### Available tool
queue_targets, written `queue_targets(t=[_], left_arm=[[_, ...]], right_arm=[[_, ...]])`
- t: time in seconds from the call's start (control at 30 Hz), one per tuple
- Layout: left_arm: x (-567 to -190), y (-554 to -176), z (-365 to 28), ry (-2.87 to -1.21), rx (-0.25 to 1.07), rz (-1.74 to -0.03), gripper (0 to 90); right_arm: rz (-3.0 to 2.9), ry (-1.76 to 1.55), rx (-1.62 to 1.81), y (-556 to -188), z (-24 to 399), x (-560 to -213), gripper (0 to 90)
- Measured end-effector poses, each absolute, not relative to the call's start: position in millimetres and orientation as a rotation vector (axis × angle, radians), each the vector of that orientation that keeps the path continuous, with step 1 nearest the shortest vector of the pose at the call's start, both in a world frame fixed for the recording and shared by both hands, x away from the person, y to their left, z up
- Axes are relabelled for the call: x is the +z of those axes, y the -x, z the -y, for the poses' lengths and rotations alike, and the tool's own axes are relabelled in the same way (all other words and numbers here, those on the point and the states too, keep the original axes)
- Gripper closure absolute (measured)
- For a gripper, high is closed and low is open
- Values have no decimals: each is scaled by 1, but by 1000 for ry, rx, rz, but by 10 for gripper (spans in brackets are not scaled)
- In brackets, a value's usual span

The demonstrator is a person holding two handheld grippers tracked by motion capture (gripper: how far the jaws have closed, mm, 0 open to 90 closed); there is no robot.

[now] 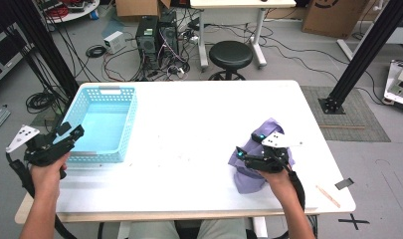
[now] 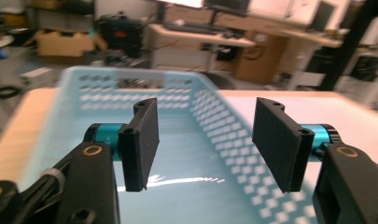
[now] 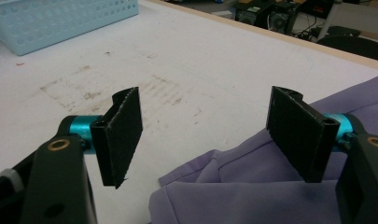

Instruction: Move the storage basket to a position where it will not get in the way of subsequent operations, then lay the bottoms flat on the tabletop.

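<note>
High view: a white bench (image 1: 189, 129) carries a light blue perforated basket (image 1: 103, 124) at its left side and a crumpled purple cloth (image 1: 251, 172) near its right front. The left claw (image 1: 72, 133) hangs at the basket's near left corner, held in the person's left hand (image 1: 47, 172). The right claw (image 1: 240, 153) sits over the cloth's left edge, in the right hand (image 1: 273, 177).

Left gripper view looks along the left claw (image 2: 205, 140) into the basket (image 2: 130, 88); its jaws stand spread with nothing between them, and the basket floor shows bare between the pads. The picture is somewhat blurred.

Right gripper view has the right claw (image 3: 210, 135) spread as well. The cloth (image 3: 252, 191) lies below and toward the right-hand jaw, with its folded edge reaching into the gap; the pads do not press on it. Scuffed bench surface (image 3: 154, 88) shows under the other jaw, and a corner of the basket (image 3: 60, 18) is at the upper left.
</note>
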State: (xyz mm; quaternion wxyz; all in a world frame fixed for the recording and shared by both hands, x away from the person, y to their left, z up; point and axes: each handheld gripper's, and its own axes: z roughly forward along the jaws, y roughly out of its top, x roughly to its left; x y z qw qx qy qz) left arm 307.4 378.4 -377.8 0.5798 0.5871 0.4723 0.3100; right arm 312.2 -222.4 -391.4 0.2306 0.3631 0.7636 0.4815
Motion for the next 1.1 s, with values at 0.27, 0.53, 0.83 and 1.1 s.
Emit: queue_targets(t=[0.27, 0.53, 0.83, 1.1], left_arm=[[-372, -321, -321, -1420, 713, -1048, 245], [-371, -332, -279, -1479, 700, -959, 245], [-375, -337, -257, -1536, 662, -931, 245], [-379, -341, -246, -1573, 612, -913, 247]], right_arm=[[-2068, -994, 1354, -311, 233, -383, 273], [-2066, -1012, 1355, -317, 240, -385, 258], [-2058, -1024, 1354, -315, 246, -385, 249], [-2020, -1067, 1313, -317, 251, -386, 259]])
